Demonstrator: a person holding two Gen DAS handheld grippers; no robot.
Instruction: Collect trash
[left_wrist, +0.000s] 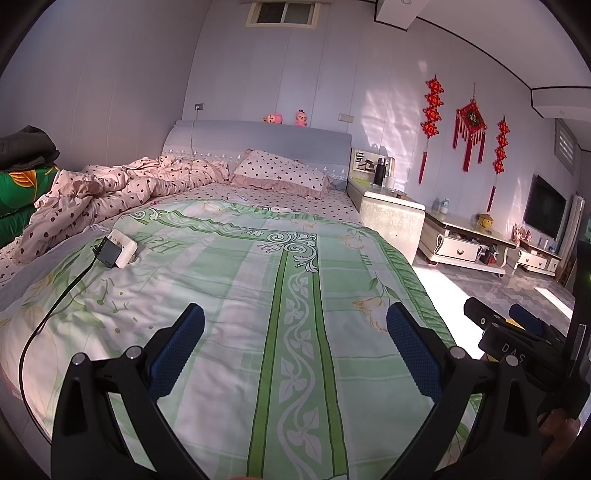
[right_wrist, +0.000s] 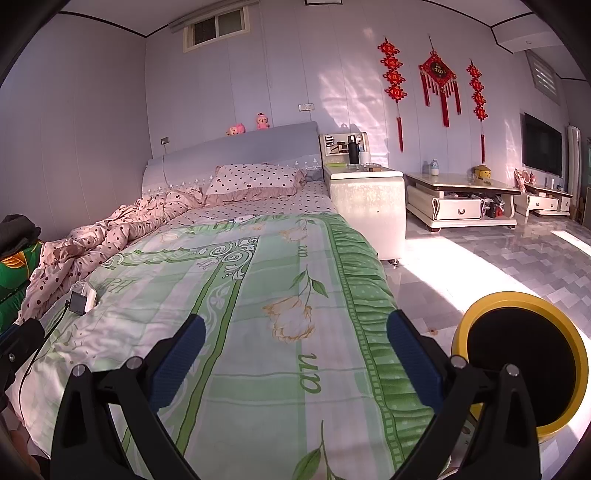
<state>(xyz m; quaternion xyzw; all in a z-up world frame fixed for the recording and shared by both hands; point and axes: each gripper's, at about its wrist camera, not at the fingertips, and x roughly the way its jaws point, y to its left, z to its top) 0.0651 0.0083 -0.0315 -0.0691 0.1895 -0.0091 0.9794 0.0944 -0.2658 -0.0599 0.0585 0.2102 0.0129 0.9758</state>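
From the left wrist view, your left tongs (left_wrist: 295, 332) hang wide apart over the foot of the bed (left_wrist: 229, 295), holding nothing. The green quilt (left_wrist: 258, 266) in front of you shows no scrap of trash that I can make out. The only loose things on it are a white power strip (left_wrist: 123, 251) with a black charger (left_wrist: 109, 253) plugged in near the bed's left edge, and a black cable (left_wrist: 55, 302) trailing off that edge; neither is rubbish. Your right tongs (left_wrist: 509, 328) show at the bed's right edge, seen from the side, so this view does not settle how they stand.

From the right wrist view, your right tongs (right_wrist: 295, 336) are spread open and empty, over the quilt's right half. The yellow bin (right_wrist: 524, 358) stands on the floor (right_wrist: 498, 251) just beside the bed's right edge, its mouth turned towards you, and its inside is too dark to show what it holds.

This fits either looking for trash to pick up or a bed already cleared into the bin. Whichever it is, I judge you are searching: check the rumpled pink bedding (right_wrist: 110, 229) along the bed's left edge and the floor.

There is open room across the quilt's middle and on the sunlit floor to the right. Keep clear of the cable on the left and of the bedside cabinet (right_wrist: 365, 206) at the bed's right edge.
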